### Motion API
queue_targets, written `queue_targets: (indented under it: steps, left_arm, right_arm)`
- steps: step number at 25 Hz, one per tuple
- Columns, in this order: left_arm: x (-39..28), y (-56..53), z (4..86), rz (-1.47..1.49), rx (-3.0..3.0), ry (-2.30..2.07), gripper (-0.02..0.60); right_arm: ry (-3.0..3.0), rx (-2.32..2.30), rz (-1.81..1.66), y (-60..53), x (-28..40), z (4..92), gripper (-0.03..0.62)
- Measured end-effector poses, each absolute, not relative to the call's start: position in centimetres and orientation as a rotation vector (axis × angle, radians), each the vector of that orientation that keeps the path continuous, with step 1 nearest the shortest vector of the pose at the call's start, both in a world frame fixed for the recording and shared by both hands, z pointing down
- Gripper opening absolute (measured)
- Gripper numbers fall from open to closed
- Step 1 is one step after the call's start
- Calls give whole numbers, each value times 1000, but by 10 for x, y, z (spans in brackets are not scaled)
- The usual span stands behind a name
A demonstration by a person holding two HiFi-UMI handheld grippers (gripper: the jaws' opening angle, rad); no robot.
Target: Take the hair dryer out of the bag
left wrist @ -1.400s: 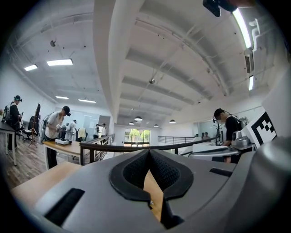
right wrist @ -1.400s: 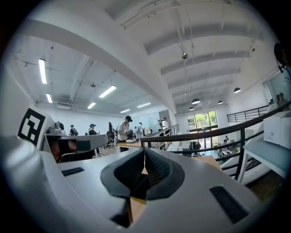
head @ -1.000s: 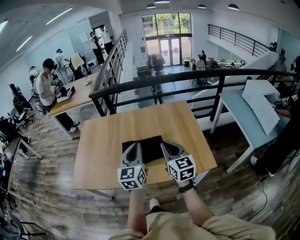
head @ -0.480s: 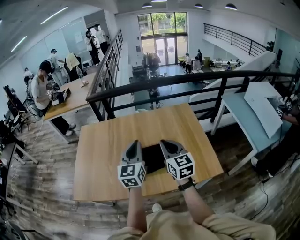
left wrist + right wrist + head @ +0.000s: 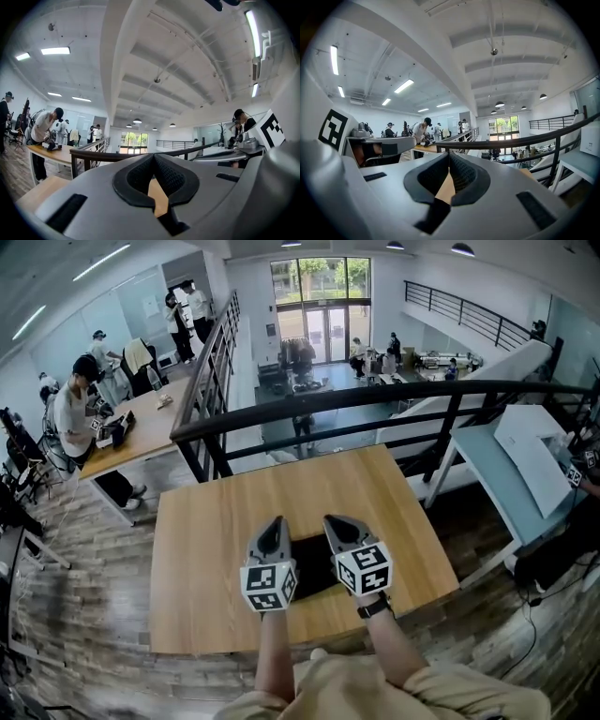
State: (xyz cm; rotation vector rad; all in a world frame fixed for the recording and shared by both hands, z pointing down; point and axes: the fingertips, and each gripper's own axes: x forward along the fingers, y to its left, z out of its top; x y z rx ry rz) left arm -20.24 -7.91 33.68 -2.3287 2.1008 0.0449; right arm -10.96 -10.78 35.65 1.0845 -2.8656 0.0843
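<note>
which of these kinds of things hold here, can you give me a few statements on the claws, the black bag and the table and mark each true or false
1. The left claw and the right claw are both shut, with nothing in them. True.
2. The black bag lies on a wooden table. True.
3. The hair dryer lies out on the table beside the bag. False: no hair dryer is in sight.
4. The bag lies at the table's far edge. False: it lies toward the near edge, close to the person.
</note>
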Motion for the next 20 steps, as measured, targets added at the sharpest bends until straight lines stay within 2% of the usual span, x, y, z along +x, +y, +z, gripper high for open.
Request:
queue_targets:
  steps: [12,20]
  left_arm:
    - [-228,-110,380,66,-2455,2110,12]
    - [-200,-141,421,-104,-2583,2033,12]
  right_arm:
    - [-2786,1078,134,-133,-135,396,15]
    - [-2718,1127,262,-169,-100,441,15]
